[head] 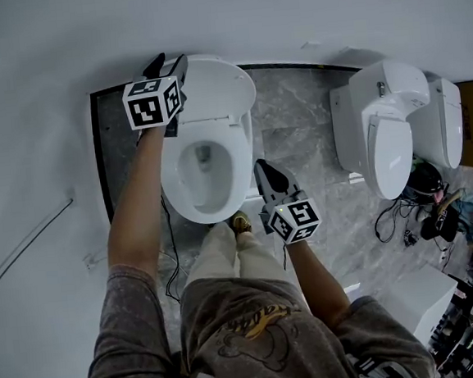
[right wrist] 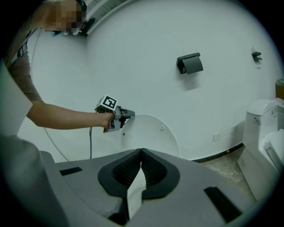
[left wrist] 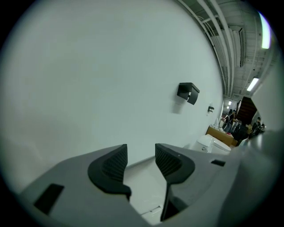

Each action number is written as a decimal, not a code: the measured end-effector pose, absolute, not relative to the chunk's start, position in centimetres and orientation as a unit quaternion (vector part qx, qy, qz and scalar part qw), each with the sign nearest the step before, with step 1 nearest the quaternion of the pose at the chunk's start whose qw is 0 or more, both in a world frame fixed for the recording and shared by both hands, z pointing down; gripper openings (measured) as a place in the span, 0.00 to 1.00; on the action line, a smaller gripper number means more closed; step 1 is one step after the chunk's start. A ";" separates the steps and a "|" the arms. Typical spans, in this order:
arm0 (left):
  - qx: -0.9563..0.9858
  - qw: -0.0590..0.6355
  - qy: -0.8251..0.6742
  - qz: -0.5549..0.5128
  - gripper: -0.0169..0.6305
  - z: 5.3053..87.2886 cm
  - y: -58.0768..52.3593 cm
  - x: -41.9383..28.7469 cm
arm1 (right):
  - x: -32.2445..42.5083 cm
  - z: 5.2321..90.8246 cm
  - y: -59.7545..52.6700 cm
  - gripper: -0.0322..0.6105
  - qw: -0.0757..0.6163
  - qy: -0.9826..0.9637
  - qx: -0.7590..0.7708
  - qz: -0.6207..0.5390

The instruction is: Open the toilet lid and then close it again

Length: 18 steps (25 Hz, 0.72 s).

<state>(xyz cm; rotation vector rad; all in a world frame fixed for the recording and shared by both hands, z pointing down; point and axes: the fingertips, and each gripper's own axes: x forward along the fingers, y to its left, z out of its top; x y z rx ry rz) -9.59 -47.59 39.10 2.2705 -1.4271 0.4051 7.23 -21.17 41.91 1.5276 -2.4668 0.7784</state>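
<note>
Standing raised, toilet lid (head: 215, 83); left tongs (head: 168, 63) apart at its rim, contact unclear; right tongs (right wrist: 141, 154) pressed together, empty.

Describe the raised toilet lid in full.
The toilet lid is white, smooth and plastic-looking, with a rounded top and a small bumper on its inner face. It stands raised, about upright by the wall, above the open bowl. The left gripper is at its upper edge, jaws apart; contact cannot be confirmed.
</note>
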 end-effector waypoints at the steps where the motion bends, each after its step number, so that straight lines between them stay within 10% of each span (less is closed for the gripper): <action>1: 0.815 0.214 -0.519 0.143 0.32 38.9 -47.7 -9.9 | 7.2 41.9 -21.1 0.09 0.069 -0.819 0.508 0.258; 18: 0.808 0.267 -0.517 0.090 0.15 38.1 -41.8 -10.1 | 7.1 42.0 -17.7 0.09 0.066 -0.826 0.498 0.255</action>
